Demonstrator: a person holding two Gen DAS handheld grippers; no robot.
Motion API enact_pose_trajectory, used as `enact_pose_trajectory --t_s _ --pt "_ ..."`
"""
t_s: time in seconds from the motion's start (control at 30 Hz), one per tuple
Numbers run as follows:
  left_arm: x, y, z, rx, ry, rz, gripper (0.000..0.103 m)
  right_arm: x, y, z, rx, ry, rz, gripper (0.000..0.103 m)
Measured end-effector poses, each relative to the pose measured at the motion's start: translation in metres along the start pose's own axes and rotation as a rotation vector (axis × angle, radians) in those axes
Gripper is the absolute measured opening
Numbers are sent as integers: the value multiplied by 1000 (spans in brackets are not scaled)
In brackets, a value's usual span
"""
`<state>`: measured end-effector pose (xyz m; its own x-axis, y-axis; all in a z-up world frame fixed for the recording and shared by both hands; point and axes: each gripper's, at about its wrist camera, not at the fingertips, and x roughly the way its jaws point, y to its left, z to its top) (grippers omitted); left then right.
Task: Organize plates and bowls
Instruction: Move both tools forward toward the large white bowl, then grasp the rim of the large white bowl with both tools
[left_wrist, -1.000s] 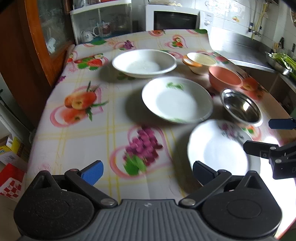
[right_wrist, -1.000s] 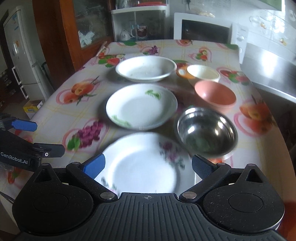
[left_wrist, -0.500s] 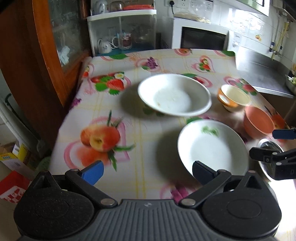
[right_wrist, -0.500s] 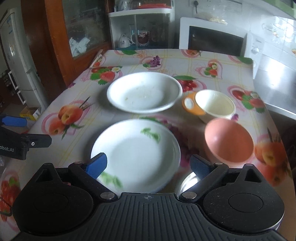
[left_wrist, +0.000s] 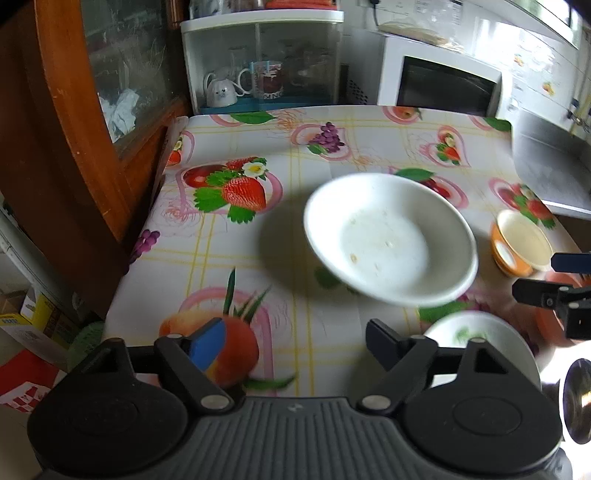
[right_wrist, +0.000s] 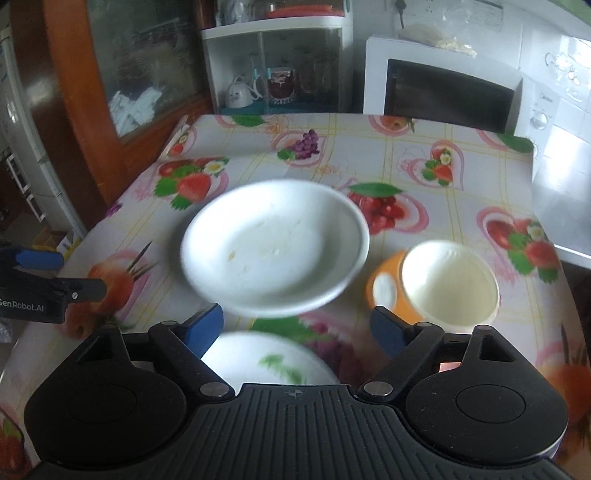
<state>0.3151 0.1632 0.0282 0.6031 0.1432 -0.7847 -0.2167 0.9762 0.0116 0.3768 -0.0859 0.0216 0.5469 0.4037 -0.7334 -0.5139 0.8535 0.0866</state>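
Observation:
A deep white dish (left_wrist: 389, 240) (right_wrist: 273, 247) stands mid-table on the fruit-print cloth. My left gripper (left_wrist: 295, 343) is open and empty, short of the dish and to its left. My right gripper (right_wrist: 295, 326) is open and empty, just short of the dish's near rim. An orange-and-cream bowl (left_wrist: 522, 245) (right_wrist: 443, 282) stands right of the dish. A white plate with a green sprig (left_wrist: 476, 343) (right_wrist: 269, 360) lies nearer, partly hidden by the gripper bodies. A pink bowl (left_wrist: 546, 317) and a steel bowl (left_wrist: 578, 398) peek in at the far right of the left wrist view.
A white shelf with cups (left_wrist: 258, 62) and a microwave (left_wrist: 443, 79) stand beyond the table's far edge. A wooden cabinet (left_wrist: 74, 129) runs along the left side. A steel counter (left_wrist: 546, 166) lies to the right. Boxes (left_wrist: 26, 332) sit on the floor at left.
Both grippers have moved forward over the table, past the nearest plates and bowls, toward the deep white dish. Both stay open and empty.

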Motion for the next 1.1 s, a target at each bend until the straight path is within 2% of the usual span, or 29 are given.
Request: enact_pose_trajectory --t_s 0.07,0.17,0.33,0.5,0.67,0.87,0.93,1.1 --pt "13 4 13 -16 3 -2 77 13 -8 13 13 1 5 84" --pt "30 6 27 -24 7 -1 65 35 -21 30 34 7 -2 80" --pt "63 11 46 -61 29 -33 47 77 -39 53 53 35 -17 74" --pt "94 16 60 -109 48 -80 43 113 -51 69 85 82 5 69" --pt "116 10 66 -123 58 -136 43 142 -52 76 62 126 -18 69" --pt "147 8 69 -149 112 -152 43 168 -53 74 62 187 -12 67" --pt "153 8 67 -155 126 -158 38 174 -53 73 80 208 8 64" --pt "163 10 64 -176 152 -193 28 185 -50 70 68 240 -4 64"
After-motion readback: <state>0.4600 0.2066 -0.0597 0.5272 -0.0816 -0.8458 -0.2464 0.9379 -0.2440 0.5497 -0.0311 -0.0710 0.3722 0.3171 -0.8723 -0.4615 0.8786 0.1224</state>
